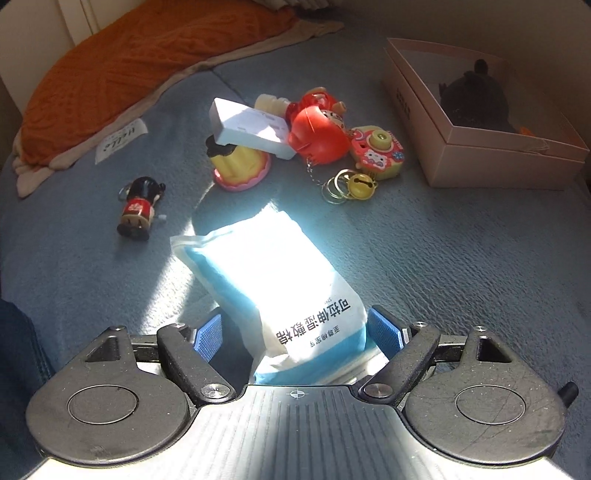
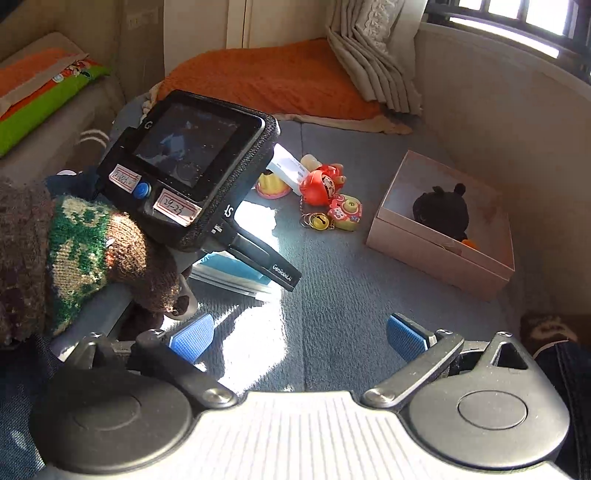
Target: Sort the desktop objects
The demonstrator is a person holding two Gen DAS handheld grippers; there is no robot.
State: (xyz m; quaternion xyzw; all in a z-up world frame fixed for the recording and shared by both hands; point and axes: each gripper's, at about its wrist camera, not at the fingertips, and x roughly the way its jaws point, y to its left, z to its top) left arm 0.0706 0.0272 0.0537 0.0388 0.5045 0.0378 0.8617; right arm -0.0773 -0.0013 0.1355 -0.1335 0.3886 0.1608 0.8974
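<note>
Hiding half the packet [image 2: 236,273]: left gripper [image 2: 192,177]

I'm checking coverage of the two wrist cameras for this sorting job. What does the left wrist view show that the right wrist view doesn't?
Only the left wrist view shows the small doll figure lying alone on the blue blanket, and the left gripper with the white and blue packet between its fingers.

Only the right wrist view shows the right gripper, open with nothing between its fingers, the knitted sleeve and the window.

Both show the pink box holding a dark plush toy, the red toy and the yellow bell.
</note>
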